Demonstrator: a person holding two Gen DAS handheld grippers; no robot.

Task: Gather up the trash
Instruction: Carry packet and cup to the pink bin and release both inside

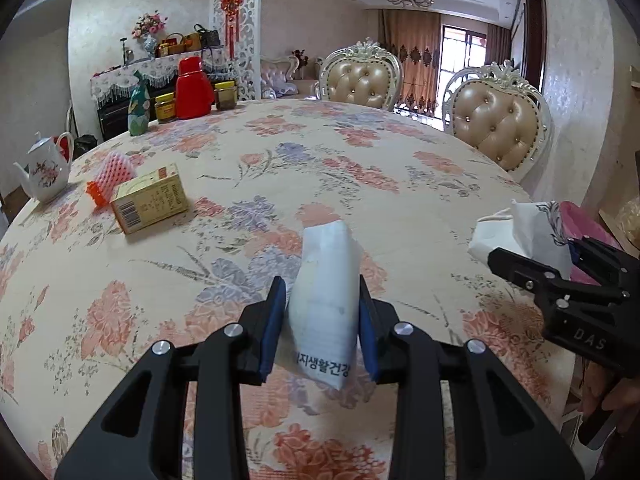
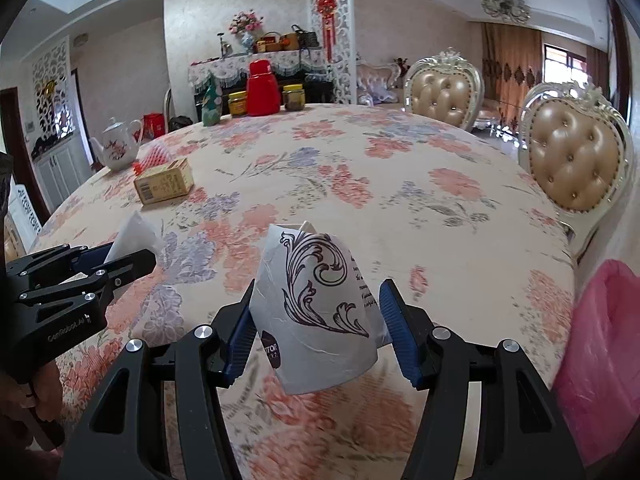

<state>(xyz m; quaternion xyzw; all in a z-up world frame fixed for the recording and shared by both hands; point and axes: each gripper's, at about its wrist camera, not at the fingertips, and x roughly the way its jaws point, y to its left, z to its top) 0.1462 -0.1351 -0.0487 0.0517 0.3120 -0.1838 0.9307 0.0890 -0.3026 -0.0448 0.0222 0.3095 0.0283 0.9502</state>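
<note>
Your left claw (image 1: 323, 316) pinches the white packet (image 1: 326, 304); your right claw (image 2: 316, 324) squeezes the paper cup (image 2: 320, 312), near the pink bag (image 2: 604, 360). Loosen early and they drop onto the desk (image 2: 400, 168).

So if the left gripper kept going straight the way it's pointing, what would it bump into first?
Probably just the flowery tablecloth. The left gripper, clamped on a white packet, tilts downward; nothing else lies directly ahead, though depth is unclear.

A white sachet (image 1: 324, 312) with black Korean print stands nearly upright, pinched off the table. A crumpled white paper cup (image 2: 316, 312) with a black scroll pattern tilts, also lifted. A yellow carton (image 1: 150, 200) lies near the table's far-left edge.
</note>
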